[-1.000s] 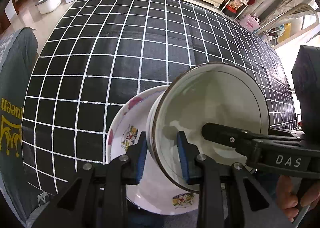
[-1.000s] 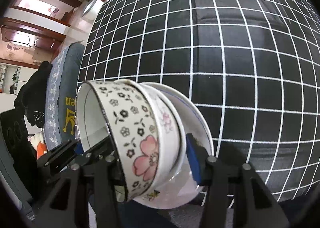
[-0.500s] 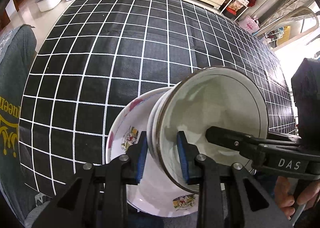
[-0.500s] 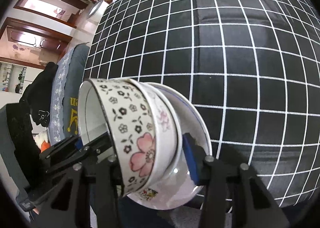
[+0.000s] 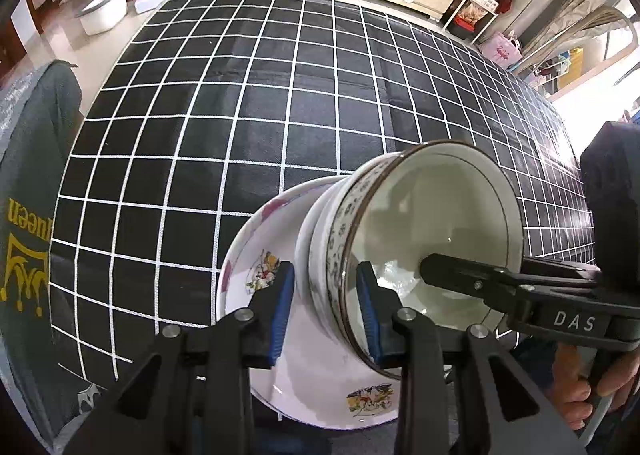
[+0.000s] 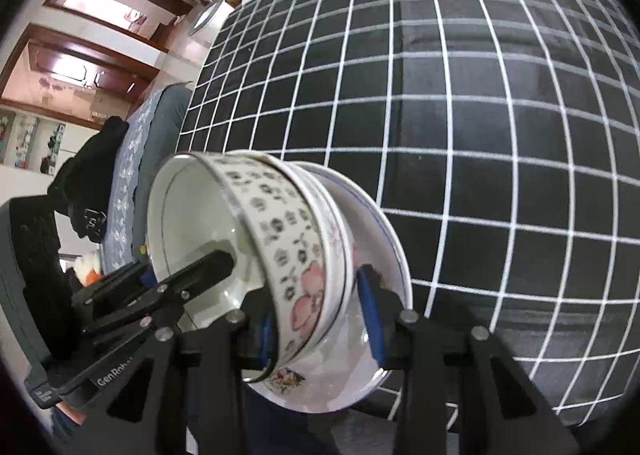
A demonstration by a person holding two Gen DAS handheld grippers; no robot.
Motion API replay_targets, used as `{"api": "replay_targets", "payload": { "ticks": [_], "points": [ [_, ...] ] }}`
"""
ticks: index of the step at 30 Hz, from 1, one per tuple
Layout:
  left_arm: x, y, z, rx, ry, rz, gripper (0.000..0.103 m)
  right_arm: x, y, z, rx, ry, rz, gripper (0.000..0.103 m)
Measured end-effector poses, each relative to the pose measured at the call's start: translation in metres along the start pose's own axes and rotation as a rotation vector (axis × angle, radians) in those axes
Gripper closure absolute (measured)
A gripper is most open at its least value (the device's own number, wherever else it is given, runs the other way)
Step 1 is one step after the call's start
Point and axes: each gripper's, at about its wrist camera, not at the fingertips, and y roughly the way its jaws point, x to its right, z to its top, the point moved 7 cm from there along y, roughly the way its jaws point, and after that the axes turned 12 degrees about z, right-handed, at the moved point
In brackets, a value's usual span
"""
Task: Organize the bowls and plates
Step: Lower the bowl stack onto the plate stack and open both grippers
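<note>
Two nested bowls lie tipped on their sides on a white cartoon-print plate [image 5: 256,255] near the table's front edge. The inner one is the flowered bowl [image 5: 436,239] [image 6: 288,239]; the outer is a plain white bowl [image 5: 312,255] [image 6: 340,251]. My left gripper [image 5: 326,311] straddles both walls, one pad inside and one outside, pressing while its jaws ease open. From the opposite side my right gripper [image 6: 318,323] straddles the same walls. Its jaws are closing and the outer pad is a sliver off the white bowl. One right finger [image 5: 460,279] reaches into the flowered bowl.
The black grid tablecloth [image 5: 280,95] stretches away behind the plate. A grey chair cover with yellow print [image 5: 24,215] hangs at the left edge. A person's hand [image 5: 580,387] holds the right gripper's handle. Shelves and a white tub [image 5: 104,11] stand beyond the table.
The right gripper's jaws have narrowed around the bowl walls. The nested bowls have tipped a little further onto their sides. The left gripper has stayed in place.
</note>
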Motion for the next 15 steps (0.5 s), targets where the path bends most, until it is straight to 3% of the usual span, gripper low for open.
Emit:
{"api": "replay_targets", "payload": {
  "ticks": [7, 15],
  "points": [
    [-0.007, -0.023, 0.001, 0.055, -0.012, 0.035, 0.073, -0.017, -0.032, 0.003, 0.097, -0.101, -0.101, 0.062],
    [0.005, -0.093, -0.005, 0.269, 0.006, 0.089, 0.073, -0.04, -0.079, -0.015, 0.237, -0.196, -0.14, 0.062]
  ]
}}
